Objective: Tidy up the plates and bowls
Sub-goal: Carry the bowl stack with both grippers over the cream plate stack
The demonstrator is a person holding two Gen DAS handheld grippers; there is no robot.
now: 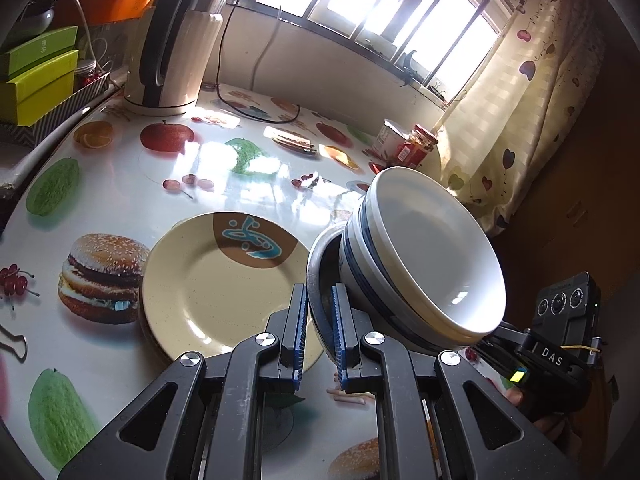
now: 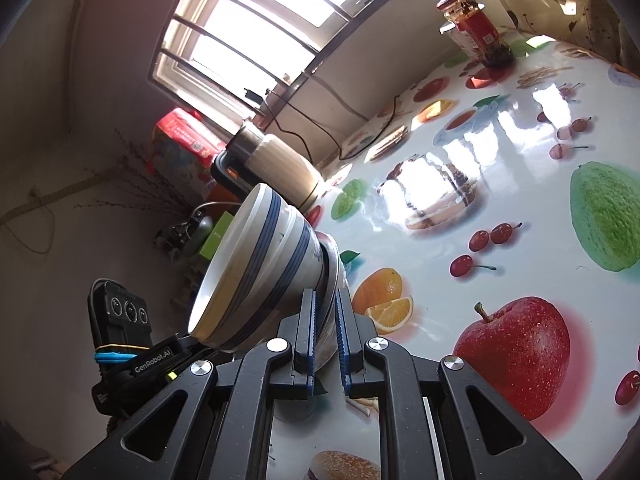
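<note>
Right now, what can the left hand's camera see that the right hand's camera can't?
Only the left wrist view shows the yellow plate lying on the table, and the green boxes. Only the right wrist view shows the big apple picture. Both show the stacked bowls tipped sideways, a rim pinched by each gripper, left and right, plus the kettle and red jar.

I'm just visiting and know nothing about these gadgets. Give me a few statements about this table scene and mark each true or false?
1. Both tools clamp the rim of the same plate, which carries the stacked bowls. True.
2. The bowls sit level. False: they are tilted.
3. The yellow plate lies on the table. True.
4. The kettle is lying on its side. False: it stands upright.
</note>
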